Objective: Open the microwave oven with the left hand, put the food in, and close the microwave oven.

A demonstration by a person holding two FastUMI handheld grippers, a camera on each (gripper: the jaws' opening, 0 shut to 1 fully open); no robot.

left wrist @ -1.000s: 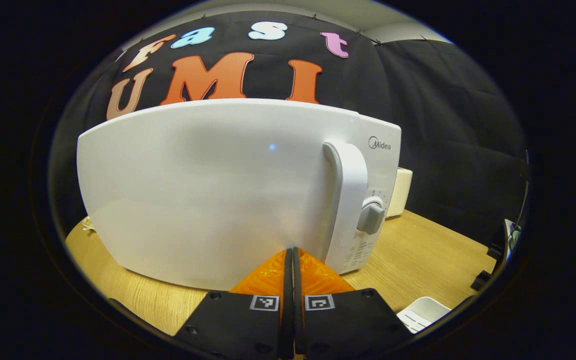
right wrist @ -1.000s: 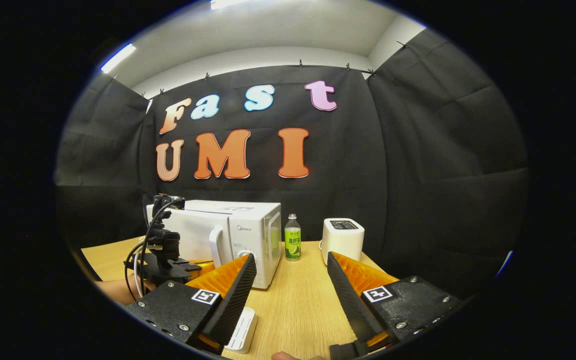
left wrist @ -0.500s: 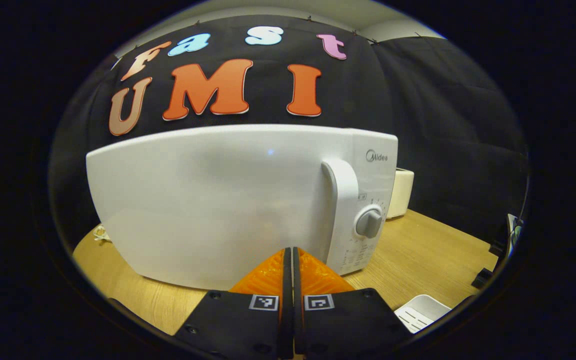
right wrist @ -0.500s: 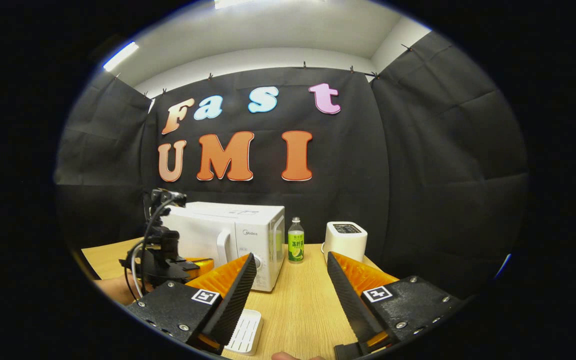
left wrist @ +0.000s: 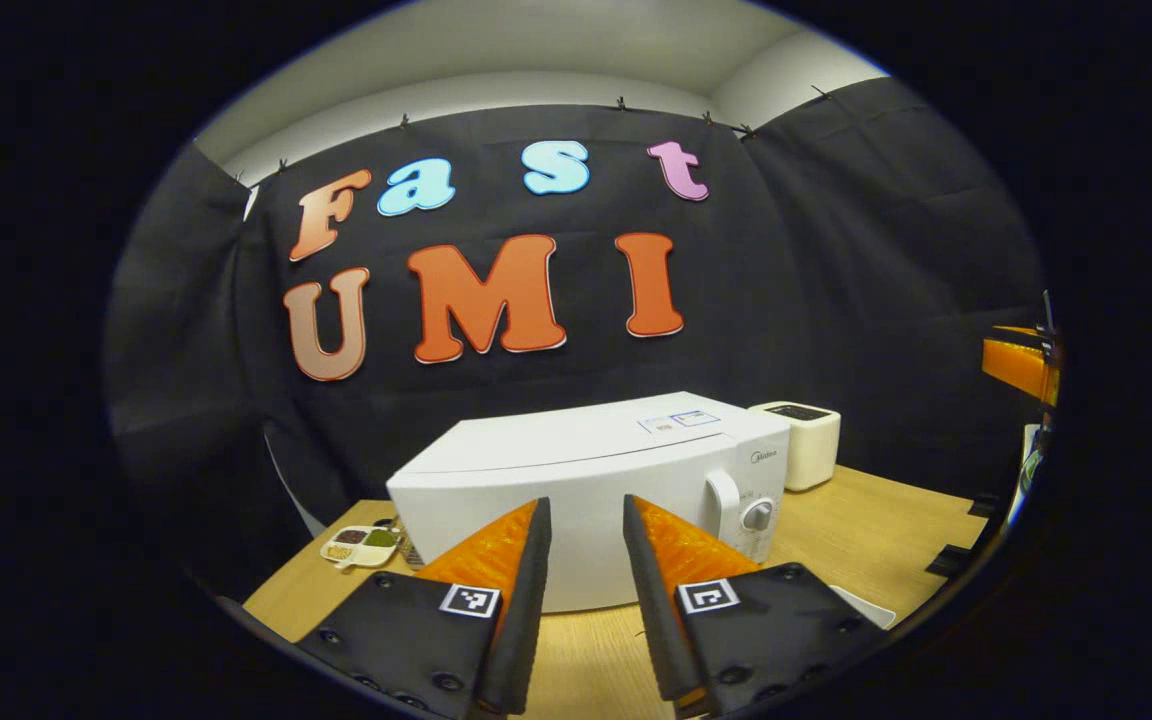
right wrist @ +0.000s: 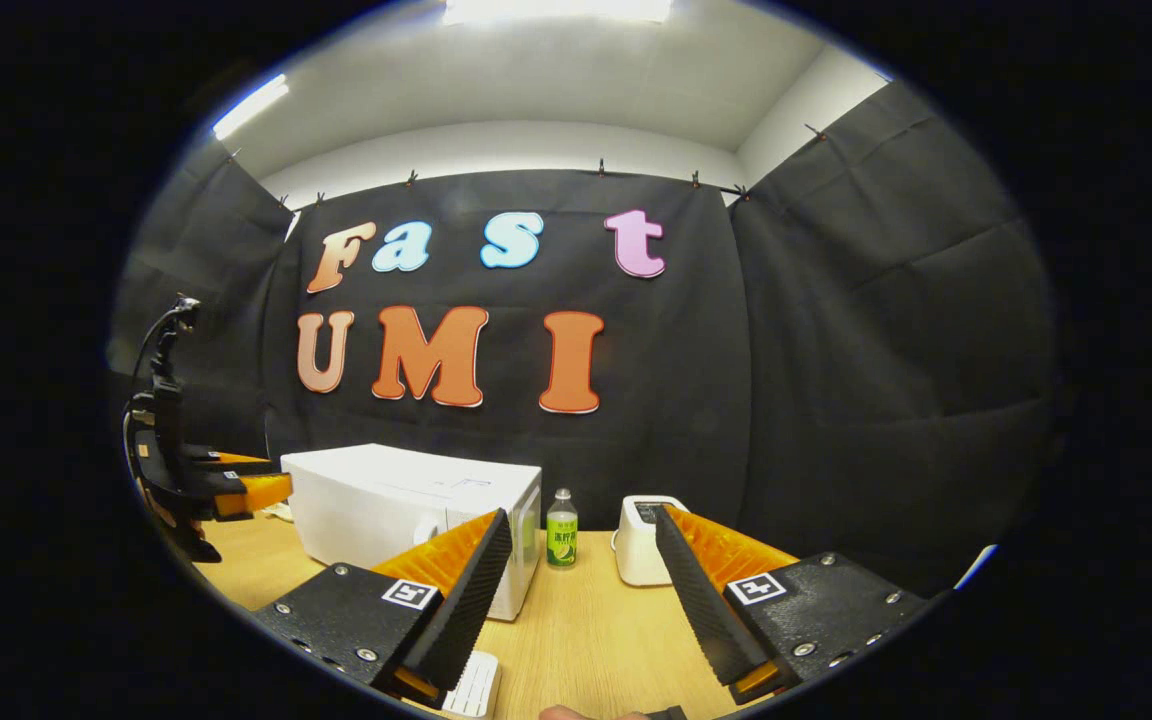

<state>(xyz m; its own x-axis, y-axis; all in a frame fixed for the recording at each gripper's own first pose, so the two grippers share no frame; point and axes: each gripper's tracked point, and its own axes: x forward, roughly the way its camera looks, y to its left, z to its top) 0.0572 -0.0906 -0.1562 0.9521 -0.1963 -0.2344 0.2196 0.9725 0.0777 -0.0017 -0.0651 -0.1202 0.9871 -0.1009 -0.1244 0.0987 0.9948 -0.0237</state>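
Door shut on the microwave (left wrist: 586, 480); left gripper (left wrist: 581, 520) slightly parted, right gripper (right wrist: 581, 535) wide apart, both empty before it.

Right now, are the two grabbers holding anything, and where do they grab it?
Nothing is held. The left gripper and the right gripper are both open with bare gaps, back from the closed microwave.

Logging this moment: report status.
Left gripper open, back from microwave. Right gripper open, empty. Door shut. Nothing in the way.
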